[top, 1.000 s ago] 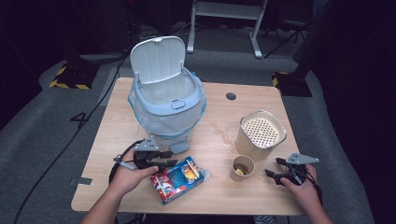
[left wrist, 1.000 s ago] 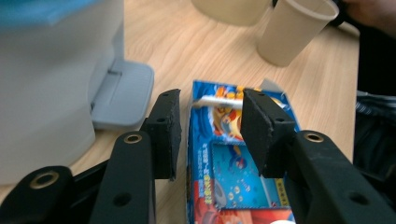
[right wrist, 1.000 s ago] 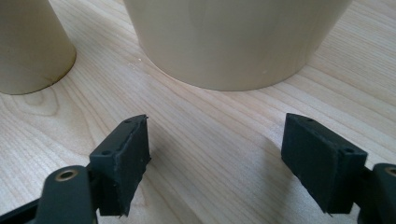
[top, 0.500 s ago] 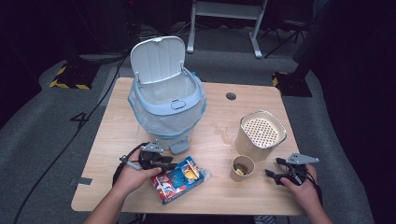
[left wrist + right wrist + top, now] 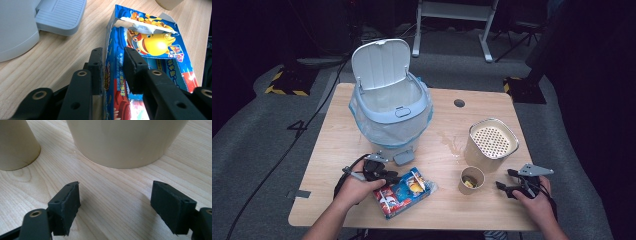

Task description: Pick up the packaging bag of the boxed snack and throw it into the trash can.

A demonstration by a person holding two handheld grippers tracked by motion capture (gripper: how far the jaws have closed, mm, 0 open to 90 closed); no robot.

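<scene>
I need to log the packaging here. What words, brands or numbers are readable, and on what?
Snack box: yellow print runs along the edge between the left gripper jaws, too blurred to read.
Box face: small print, too small to read.
Floor: a mark like "4".
Bin, cups: none.

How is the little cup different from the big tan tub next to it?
The little cup is short and narrow; the big tan tub is taller and wider. The cup is open, with something yellowish inside; the tub has a top full of tiny holes. The cup sits nearer the person, the tub behind it. Both are tan and stand upright on the table.
</scene>
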